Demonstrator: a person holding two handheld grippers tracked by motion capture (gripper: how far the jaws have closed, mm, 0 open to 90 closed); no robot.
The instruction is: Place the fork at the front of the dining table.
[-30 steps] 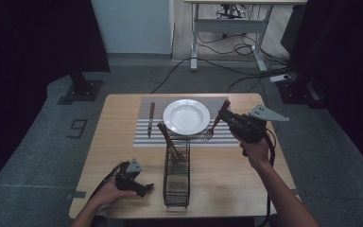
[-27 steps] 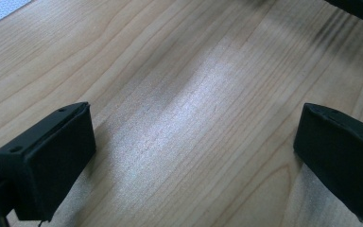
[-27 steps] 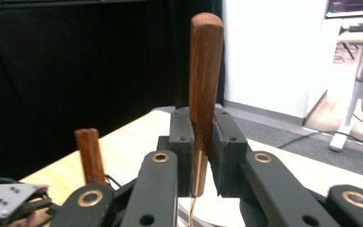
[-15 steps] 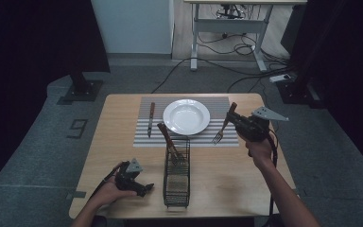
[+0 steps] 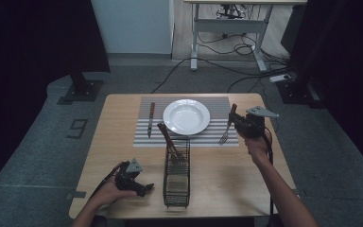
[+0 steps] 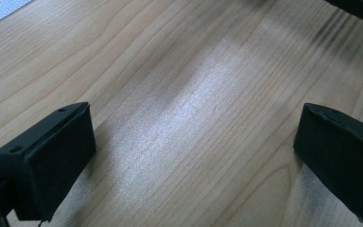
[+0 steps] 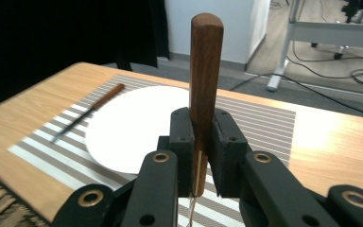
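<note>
Evidently place setting underway. Fork (image 5: 226,128) clenched by handle in right tongs (image 5: 234,121), tines angled down over mat (image 5: 217,137) right of plate (image 5: 186,116), mirroring knife (image 5: 151,118) at left. Left tongs (image 5: 144,188) released, parked on desk (image 6: 179,113) beside rack (image 5: 177,176), one utensil left inside.

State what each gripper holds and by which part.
The right gripper clamps a fork by its wooden handle; the left gripper holds nothing.
</note>
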